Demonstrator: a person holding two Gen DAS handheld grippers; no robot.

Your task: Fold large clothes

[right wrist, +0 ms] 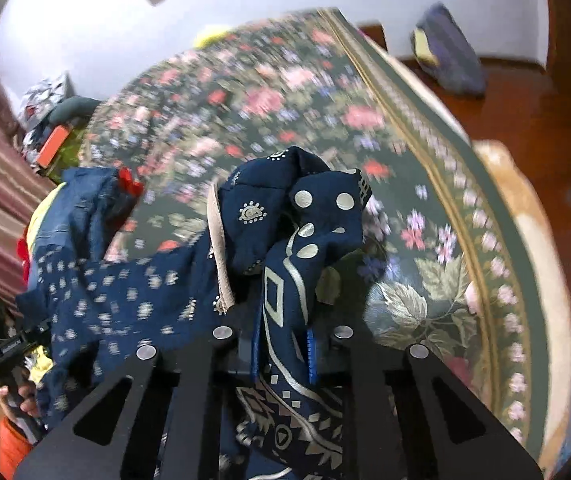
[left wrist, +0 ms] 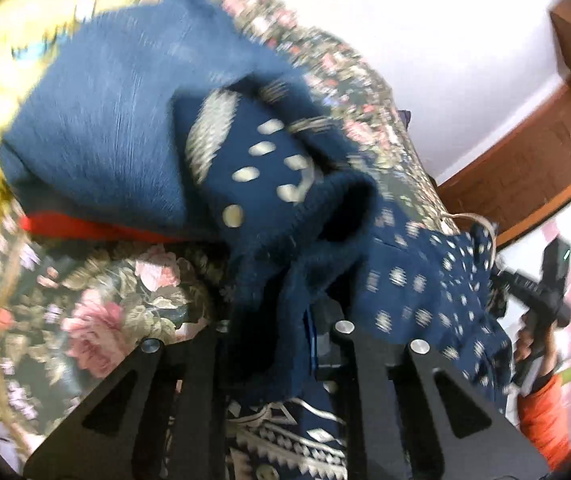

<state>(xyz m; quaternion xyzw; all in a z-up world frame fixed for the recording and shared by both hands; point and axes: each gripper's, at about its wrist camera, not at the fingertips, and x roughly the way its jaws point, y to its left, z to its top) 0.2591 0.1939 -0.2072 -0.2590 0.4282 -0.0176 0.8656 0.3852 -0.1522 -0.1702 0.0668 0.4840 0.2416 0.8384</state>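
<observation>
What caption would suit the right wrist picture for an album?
Right gripper shut on a navy patterned garment, held above a floral bedspread.

Soft printed cloth garment [right wrist: 285, 216], glossy wood floor [right wrist: 525, 120]

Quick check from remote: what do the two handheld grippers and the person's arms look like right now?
Both the left gripper and the right gripper have matte black angular linkage plates with triangular cutouts, silver round pivot pins and blue finger pads. The person wears an orange sleeve.
</observation>
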